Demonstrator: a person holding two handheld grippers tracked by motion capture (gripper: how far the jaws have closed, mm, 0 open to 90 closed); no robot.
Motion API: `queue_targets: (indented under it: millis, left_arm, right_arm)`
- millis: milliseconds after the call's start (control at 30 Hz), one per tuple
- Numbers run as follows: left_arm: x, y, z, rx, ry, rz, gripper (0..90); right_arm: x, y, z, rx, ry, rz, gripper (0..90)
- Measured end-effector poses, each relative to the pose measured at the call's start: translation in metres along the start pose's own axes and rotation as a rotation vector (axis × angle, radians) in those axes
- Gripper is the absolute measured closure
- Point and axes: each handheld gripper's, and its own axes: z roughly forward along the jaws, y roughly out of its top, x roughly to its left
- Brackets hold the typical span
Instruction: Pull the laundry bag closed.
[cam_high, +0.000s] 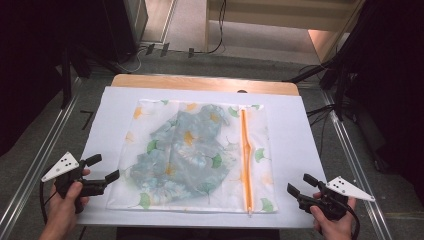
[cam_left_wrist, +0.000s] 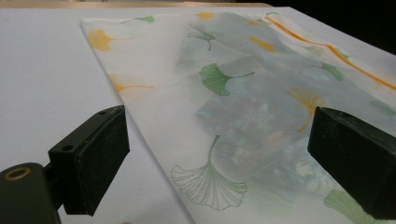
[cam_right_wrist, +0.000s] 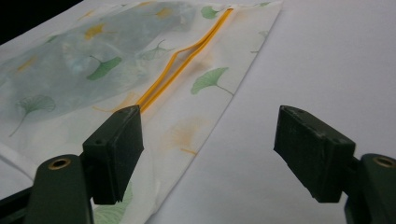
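Note:
A white mesh bag (cam_high: 195, 155) printed with green and orange ginkgo leaves lies flat on the white sheet (cam_high: 300, 125). A bluish patterned cloth (cam_high: 185, 150) shows through it. An orange zipper (cam_high: 245, 155) runs along its right side, partly parted in the middle. My left gripper (cam_high: 102, 168) hovers open just off the bag's left edge; the bag (cam_left_wrist: 243, 107) lies ahead between its jaws. My right gripper (cam_high: 301, 184) stands open near the bag's front right corner, with the zipper (cam_right_wrist: 182, 60) and bag edge (cam_right_wrist: 219, 107) ahead of it. Neither holds anything.
The white sheet covers a wooden table (cam_high: 200, 81). Bare sheet lies left and right of the bag. Metal rails (cam_high: 350, 155) run along both sides of the table, with stands and cables (cam_high: 150, 50) on the floor beyond.

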Motion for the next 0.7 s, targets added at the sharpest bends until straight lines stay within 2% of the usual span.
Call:
queue_targets:
  millis: [67, 100, 167, 233, 267, 300, 333, 400, 433, 467, 567, 600, 633, 667, 700]
  left_arm:
    - [-0.002, 0.001, 0.001, 0.001, 0.001, 0.003, 7.3]
    - [-0.009, 0.003, 0.005, 0.003, 0.024, -0.009, 13.9]
    - [-0.016, 0.005, 0.01, 0.007, 0.015, -0.015, 23.9]
    - [-0.023, 0.007, 0.016, 0.013, -0.013, -0.026, 42.0]
    - [-0.023, 0.007, 0.016, 0.013, -0.013, -0.026, 48.8]
    - [-0.028, 0.008, 0.02, 0.031, -0.014, -0.029, 48.8]
    - [-0.031, 0.009, 0.024, 0.041, -0.025, -0.036, 63.6]
    - [-0.042, 0.012, 0.037, 0.081, -0.054, -0.053, 72.7]
    - [-0.042, 0.012, 0.037, 0.081, -0.054, -0.053, 78.0]
    - [-0.048, 0.012, 0.045, 0.104, -0.067, -0.043, 82.3]
    - [-0.056, 0.013, 0.053, 0.13, -0.082, -0.027, 90.0]
    - [-0.061, 0.013, 0.058, 0.138, -0.1, -0.029, 90.0]
    - [-0.066, 0.014, 0.061, 0.144, -0.115, -0.023, 90.0]
    - [-0.074, 0.015, 0.068, 0.163, -0.135, -0.003, 90.0]
    - [-0.079, 0.015, 0.072, 0.17, -0.144, 0.0, 90.0]
  right_arm:
    - [0.002, 0.0, 0.0, 0.006, 0.008, 0.005, 24.9]
    - [0.005, 0.0, 0.001, 0.012, 0.013, -0.007, 25.3]
    - [0.01, 0.001, 0.002, 0.02, 0.006, -0.007, 26.7]
    - [0.017, 0.003, 0.004, 0.027, -0.025, -0.009, 31.1]
    - [0.017, 0.003, 0.004, 0.027, -0.025, -0.009, 31.1]
    - [0.02, 0.003, 0.004, 0.028, -0.036, -0.014, 33.3]
    - [0.026, 0.004, 0.006, 0.031, -0.04, -0.014, 40.7]
    - [0.03, 0.003, 0.008, 0.035, -0.055, -0.007, 48.3]
    - [0.03, 0.003, 0.008, 0.035, -0.055, -0.007, 48.3]
    - [0.032, 0.001, 0.011, 0.042, 0.004, 0.003, 57.3]
    - [0.036, 0.0, 0.014, 0.051, 0.027, 0.003, 62.1]
    - [0.041, -0.002, 0.016, 0.061, 0.04, -0.017, 64.6]
    - [0.041, -0.002, 0.016, 0.061, 0.04, -0.017, 64.6]
    - [0.046, -0.003, 0.017, 0.069, 0.047, -0.029, 69.4]
    - [0.048, -0.003, 0.017, 0.072, 0.058, -0.029, 71.1]
